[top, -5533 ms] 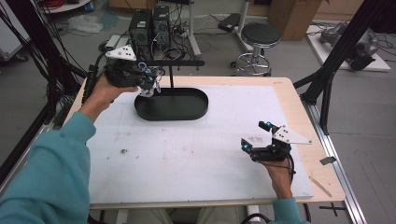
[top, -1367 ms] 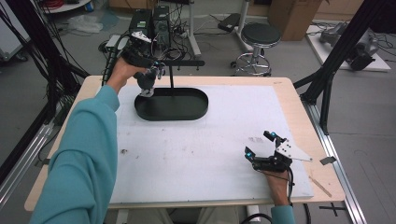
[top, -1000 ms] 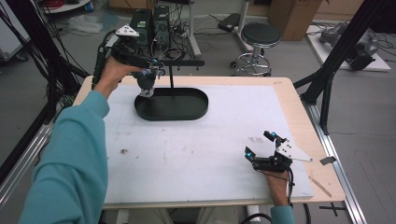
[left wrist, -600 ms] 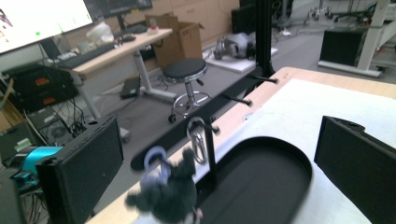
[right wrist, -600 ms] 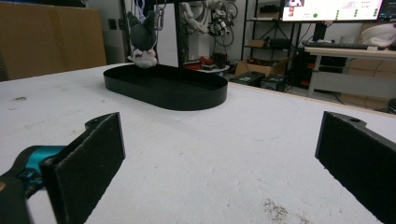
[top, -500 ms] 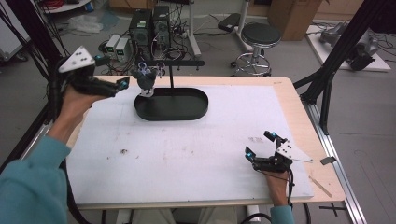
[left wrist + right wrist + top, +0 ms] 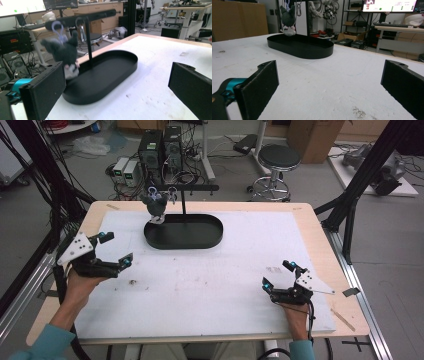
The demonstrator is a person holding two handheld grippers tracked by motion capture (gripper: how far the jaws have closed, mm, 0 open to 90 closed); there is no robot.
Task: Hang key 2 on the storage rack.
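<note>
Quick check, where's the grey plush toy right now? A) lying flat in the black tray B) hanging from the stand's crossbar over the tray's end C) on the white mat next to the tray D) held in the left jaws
B: the grey plush toy hangs by its loop from the crossbar above one end of the black tray, and the left gripper is open and well away from it.

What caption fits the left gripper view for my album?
Dark plush toy hangs by a loop from the rack bar over the black tray, open left tool facing it.
</note>
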